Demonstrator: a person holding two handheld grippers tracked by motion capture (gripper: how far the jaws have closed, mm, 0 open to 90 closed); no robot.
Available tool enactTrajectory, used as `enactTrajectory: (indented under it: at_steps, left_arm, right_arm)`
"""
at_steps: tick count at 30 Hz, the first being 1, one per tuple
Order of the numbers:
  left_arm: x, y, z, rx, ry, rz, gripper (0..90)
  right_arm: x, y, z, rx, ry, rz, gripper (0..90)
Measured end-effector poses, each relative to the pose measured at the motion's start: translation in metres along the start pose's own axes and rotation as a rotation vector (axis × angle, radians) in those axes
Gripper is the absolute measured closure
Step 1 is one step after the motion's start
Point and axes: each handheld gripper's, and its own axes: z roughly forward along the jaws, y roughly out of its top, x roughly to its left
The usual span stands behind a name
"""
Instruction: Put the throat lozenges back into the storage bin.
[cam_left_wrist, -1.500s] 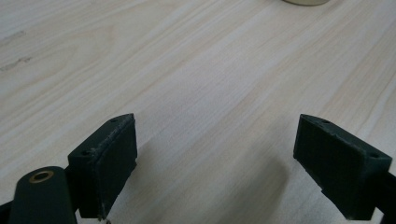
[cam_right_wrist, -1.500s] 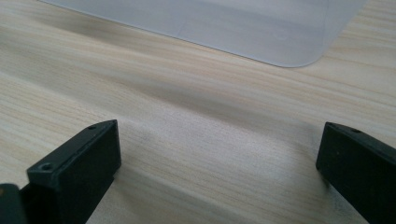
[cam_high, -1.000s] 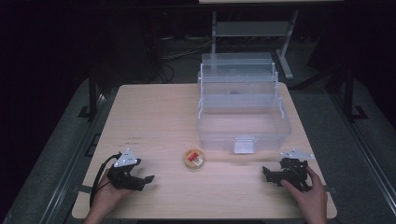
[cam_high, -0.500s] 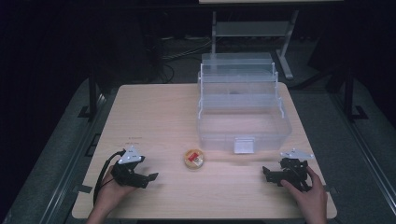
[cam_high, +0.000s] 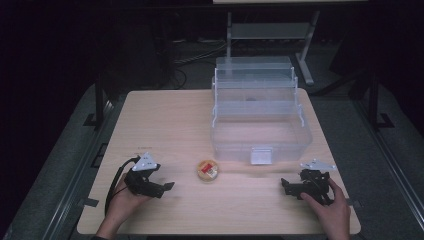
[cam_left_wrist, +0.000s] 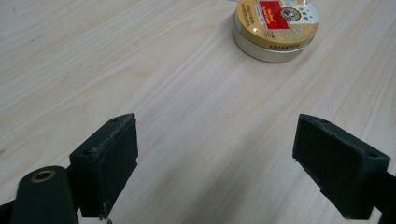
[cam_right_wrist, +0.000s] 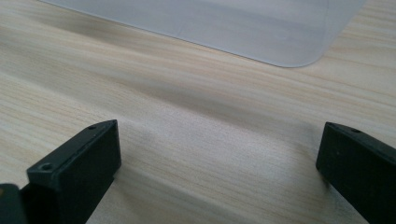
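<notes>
While both wait low on the tabletop (cam_high: 170, 125), I list: left hand-held gripper (cam_high: 167, 186), right hand-held gripper (cam_high: 283, 184), each spread wide, empty.
Round tin (cam_high: 207, 170) lies between them, ahead of my left jaws, ready to grasp; clear tiered box (cam_high: 260, 112) stands behind.

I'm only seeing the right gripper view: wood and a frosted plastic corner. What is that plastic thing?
Observer: It's the corner of a clear plastic tiered storage box standing open on the pale wooden table.
Operator: Is anything else on the table?
Observer: Yes, a small round metal tin with a gold and red label, lying flat in front of the box.
Operator: Is someone grabbing it?
Observer: No. The left hand-held gripper points toward it with jaws wide open, apart from it. The right hand-held gripper is open too.
</notes>
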Motion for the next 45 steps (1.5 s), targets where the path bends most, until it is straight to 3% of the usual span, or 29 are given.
enactTrajectory:
  at_steps: [20,45]
  left_arm:
    - [-0.001,0.024,0.010,-0.018,-0.028,0.018,13.6]
    - [-0.006,0.050,0.025,-0.001,-0.065,0.054,13.9]
  right_arm:
    - [0.000,0.000,0.000,0.000,0.000,-0.001,0.0]
    - [0.000,0.000,0.000,0.000,0.000,-0.001,0.0]
